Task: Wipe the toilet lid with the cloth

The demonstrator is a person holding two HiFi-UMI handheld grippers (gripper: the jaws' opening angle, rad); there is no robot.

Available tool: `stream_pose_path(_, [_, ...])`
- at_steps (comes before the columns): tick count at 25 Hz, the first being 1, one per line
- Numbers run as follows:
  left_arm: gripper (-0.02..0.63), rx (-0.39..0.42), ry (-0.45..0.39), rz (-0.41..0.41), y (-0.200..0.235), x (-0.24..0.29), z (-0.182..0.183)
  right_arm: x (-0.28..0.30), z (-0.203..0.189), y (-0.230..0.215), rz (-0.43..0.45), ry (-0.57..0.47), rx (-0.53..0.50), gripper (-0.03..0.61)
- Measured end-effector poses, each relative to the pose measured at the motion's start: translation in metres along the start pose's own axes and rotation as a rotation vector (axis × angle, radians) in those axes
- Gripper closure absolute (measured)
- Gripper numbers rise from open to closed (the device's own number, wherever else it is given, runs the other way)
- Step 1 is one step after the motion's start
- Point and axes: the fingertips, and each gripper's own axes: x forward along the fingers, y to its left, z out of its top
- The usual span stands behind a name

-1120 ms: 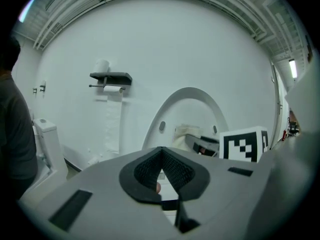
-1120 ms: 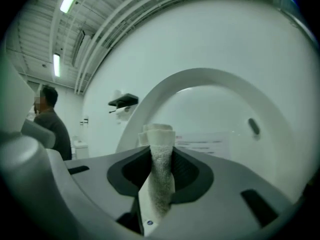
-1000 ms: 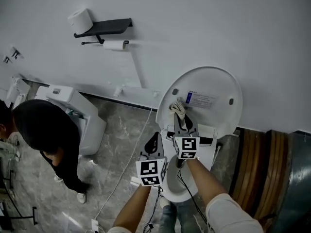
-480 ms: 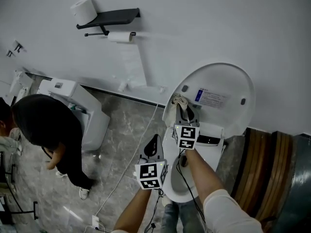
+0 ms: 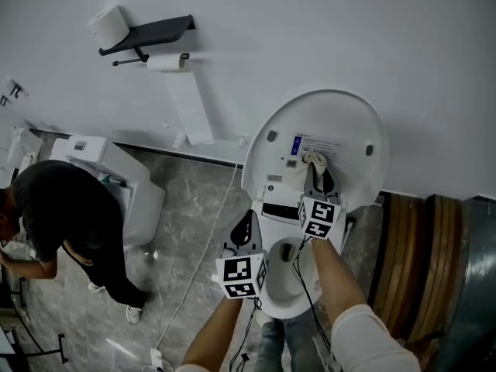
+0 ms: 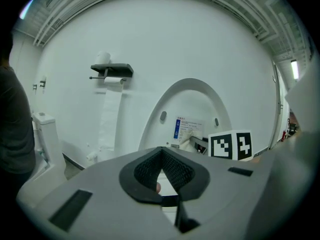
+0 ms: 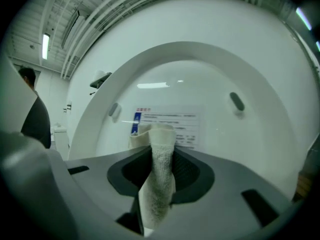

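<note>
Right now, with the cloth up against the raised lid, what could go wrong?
The right gripper pinches only a narrow fold of the cloth; hard rubbing might pull it free. The cloth sits at the printed label on the lid, so it could catch the label's edge.

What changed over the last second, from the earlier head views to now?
The right claw, shut on the cloth, swept it rightward across the raised toilet lid, from left of the label to its lower edge. The left claw stayed shut and empty beside the bowl.
</note>
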Motion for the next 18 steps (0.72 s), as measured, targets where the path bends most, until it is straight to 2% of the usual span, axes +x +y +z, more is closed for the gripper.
stream_pose_path(9, [0.612,0.018,0.017,-0.057,-0.031,0.008,-0.008,-0.034,-0.017,-0.115,-0.259,0.019,0.032,0.479])
stream_pose_path(18, [0.612,0.029,0.024,-0.077,-0.041,0.009,-0.012,-0.047,-0.024,-0.150,-0.375,0.042,0.011,0.479])
